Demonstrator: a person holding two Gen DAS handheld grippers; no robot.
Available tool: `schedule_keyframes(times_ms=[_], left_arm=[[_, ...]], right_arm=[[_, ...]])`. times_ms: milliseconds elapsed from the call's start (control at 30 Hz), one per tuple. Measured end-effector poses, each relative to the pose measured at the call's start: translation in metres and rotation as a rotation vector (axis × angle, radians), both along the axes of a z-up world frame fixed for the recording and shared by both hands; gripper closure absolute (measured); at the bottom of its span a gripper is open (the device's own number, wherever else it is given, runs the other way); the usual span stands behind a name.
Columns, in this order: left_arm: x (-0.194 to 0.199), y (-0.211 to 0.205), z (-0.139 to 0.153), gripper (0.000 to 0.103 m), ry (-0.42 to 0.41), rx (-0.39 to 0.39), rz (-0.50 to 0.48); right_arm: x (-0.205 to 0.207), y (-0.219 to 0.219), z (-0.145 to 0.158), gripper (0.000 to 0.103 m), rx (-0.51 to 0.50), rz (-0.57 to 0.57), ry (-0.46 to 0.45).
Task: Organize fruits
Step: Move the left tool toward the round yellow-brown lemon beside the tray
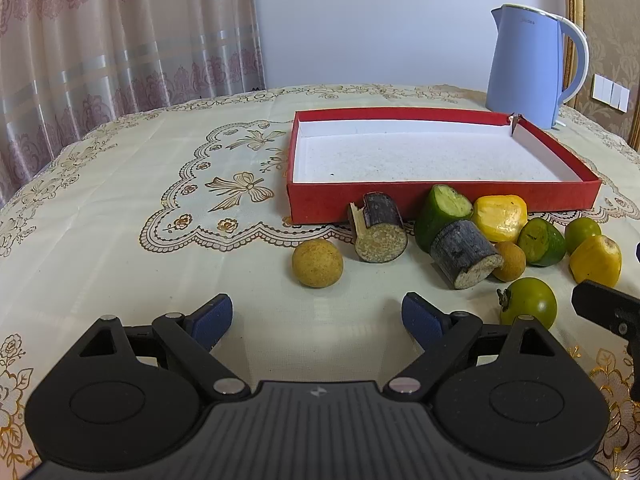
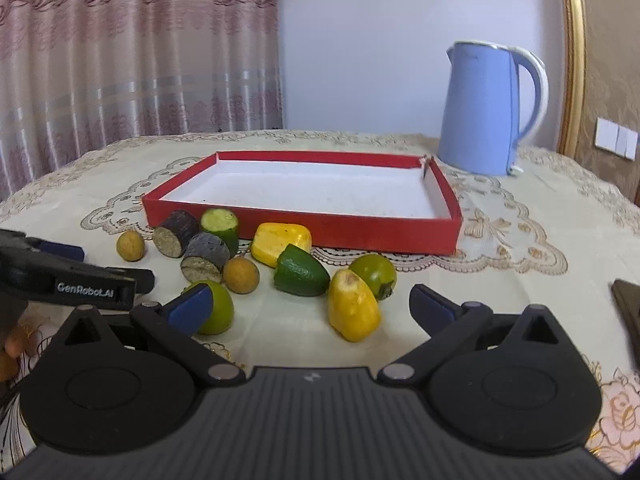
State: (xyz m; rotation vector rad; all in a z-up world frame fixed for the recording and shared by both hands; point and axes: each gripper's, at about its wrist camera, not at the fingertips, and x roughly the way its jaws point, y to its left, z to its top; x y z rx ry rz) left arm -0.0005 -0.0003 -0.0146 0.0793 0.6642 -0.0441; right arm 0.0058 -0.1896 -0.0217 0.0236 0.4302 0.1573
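Observation:
A shallow red box (image 1: 444,200) (image 2: 304,228) with a white inside stands empty on the table. Before its near wall lie a round tan fruit (image 1: 317,263) (image 2: 130,245), two dark sugarcane pieces (image 1: 380,234) (image 1: 464,254), green cut pieces (image 1: 442,210) (image 2: 300,272), yellow pieces (image 1: 498,218) (image 2: 352,306), a second tan fruit (image 2: 241,275) and green round fruits (image 1: 528,307) (image 2: 374,274). My left gripper (image 1: 317,320) is open and empty, just short of the tan fruit. My right gripper (image 2: 312,308) is open and empty, with the yellow piece between its fingers.
A blue electric kettle (image 1: 528,64) (image 2: 486,108) stands behind the box's far right corner. A cream embroidered cloth (image 1: 140,200) covers the round table. Curtains hang at the back left. A dark object (image 2: 628,308) lies at the right edge.

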Motion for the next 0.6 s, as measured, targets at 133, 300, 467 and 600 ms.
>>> schedule_keyframes(times_ms=[133,300,467,600], left_arm=[[0.0,0.0,0.0,0.011,0.0,0.001,0.0],[0.0,0.0,0.0,0.011,0.004,0.01,0.002],[0.006,0.008,0.008,0.011,0.01,0.013,-0.01],[0.016,0.016,0.013,0.011,0.03,-0.012,-0.026]], right_arm=[[0.003,-0.001,0.003,0.0,0.008,-0.015,0.005],[0.004,-0.004,0.005,0.0,0.027,-0.029,0.015],[0.001,-0.014,0.008,0.0,0.066,-0.024,-0.006],[0.001,-0.015,0.003,0.0,0.063,-0.024,-0.001]])
